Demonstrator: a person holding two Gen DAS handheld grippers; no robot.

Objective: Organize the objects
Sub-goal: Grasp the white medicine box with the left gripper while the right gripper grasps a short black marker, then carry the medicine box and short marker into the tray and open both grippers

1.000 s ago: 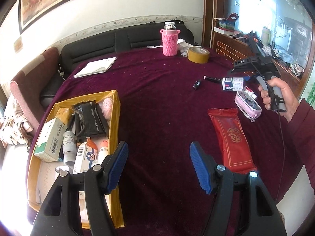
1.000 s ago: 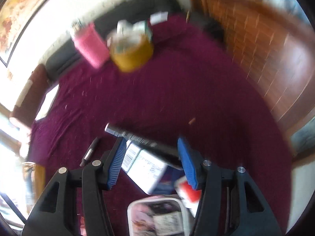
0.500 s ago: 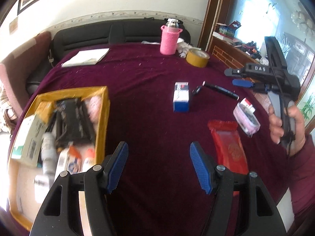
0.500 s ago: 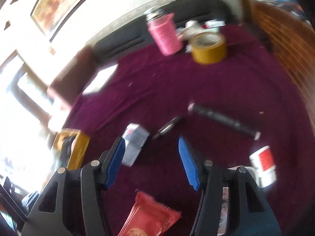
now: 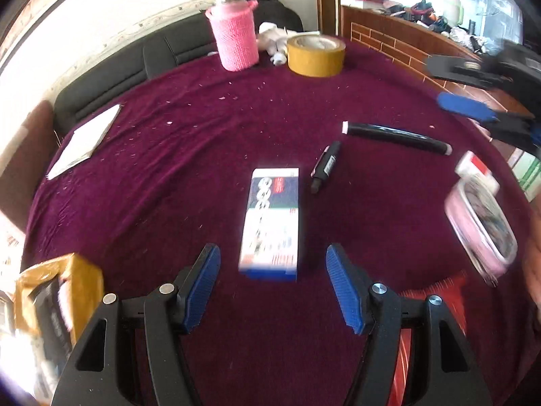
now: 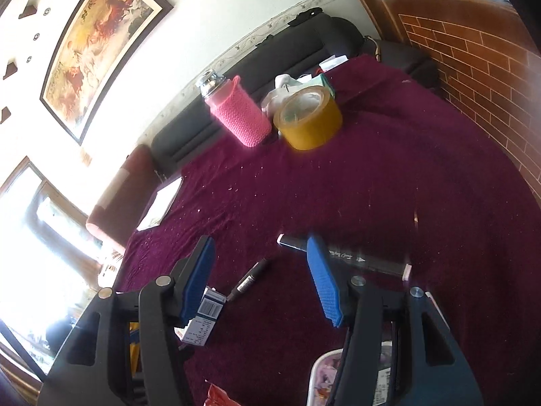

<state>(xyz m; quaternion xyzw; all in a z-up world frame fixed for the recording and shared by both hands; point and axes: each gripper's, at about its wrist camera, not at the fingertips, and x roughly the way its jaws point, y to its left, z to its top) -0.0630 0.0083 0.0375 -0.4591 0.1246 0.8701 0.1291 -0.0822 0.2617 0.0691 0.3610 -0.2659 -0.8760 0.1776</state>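
Quick count of what's on the maroon-covered desk [image 5: 203, 142]: one white-and-blue carton [image 5: 272, 223], one small black pen [image 5: 325, 166], one long black tube [image 5: 395, 137], one roll of yellow tape [image 5: 316, 54], one bottle in a pink knitted sleeve [image 5: 235, 39], one white notepad [image 5: 84, 140], one pink case [image 5: 480, 226], one red packet [image 5: 443, 291], and one yellow box [image 5: 57, 297] holding stuff too blurry to count. So basically one of everything.
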